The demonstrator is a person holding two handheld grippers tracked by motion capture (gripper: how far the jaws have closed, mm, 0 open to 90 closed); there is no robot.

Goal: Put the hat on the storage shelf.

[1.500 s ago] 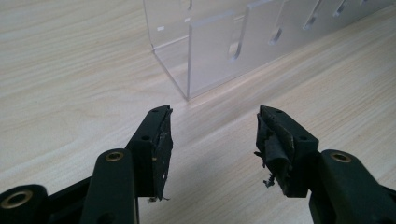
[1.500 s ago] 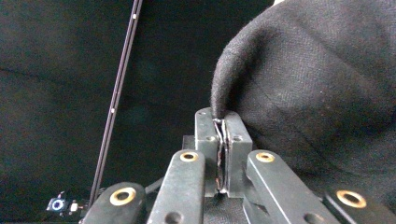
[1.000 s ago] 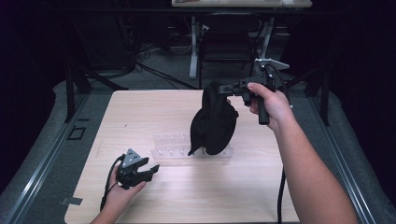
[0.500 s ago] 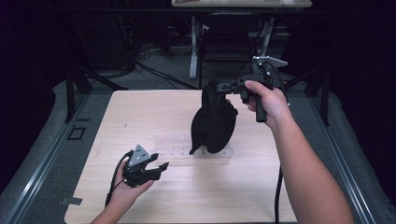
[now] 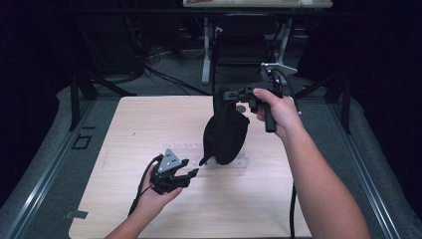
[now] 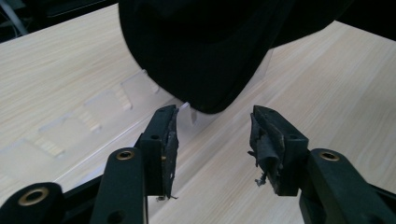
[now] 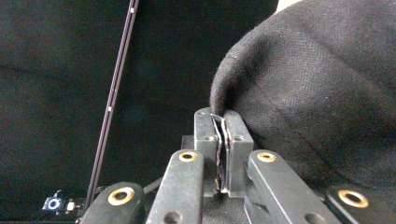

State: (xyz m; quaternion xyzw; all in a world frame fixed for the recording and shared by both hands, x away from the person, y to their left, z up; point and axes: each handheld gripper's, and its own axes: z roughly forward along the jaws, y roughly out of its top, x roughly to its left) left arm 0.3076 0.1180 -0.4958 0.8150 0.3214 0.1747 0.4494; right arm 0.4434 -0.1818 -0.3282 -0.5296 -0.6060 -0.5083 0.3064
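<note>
A black fabric cap point(image 5: 226, 137) hangs above the light wooden table point(image 5: 139, 124), lifted by its top edge. My right gripper point(image 5: 221, 93) points left at the back right, shut on that edge. In the right gripper view, the jaws point(image 7: 219, 116) pinch a thin fold of the black cloth point(image 7: 327, 93). My left gripper point(image 5: 194, 172) sits low at the front left and points right toward the cap's lower tip. Its jaws point(image 6: 212, 121) are open with nothing between them and have just been closing. The cap point(image 6: 201, 51) hangs just beyond them.
A clear plastic tray point(image 5: 186, 149) with shallow compartments lies on the table under the cap; it also appears in the left gripper view point(image 6: 84, 126). Dark floor, metal rails and desk legs point(image 5: 205, 50) surround the table. A cable point(image 5: 292, 209) trails from the right gripper.
My left gripper has moved right and up toward the cap's lower tip, and its jaws have narrowed. The right gripper and the hanging cap have hardly shifted.
</note>
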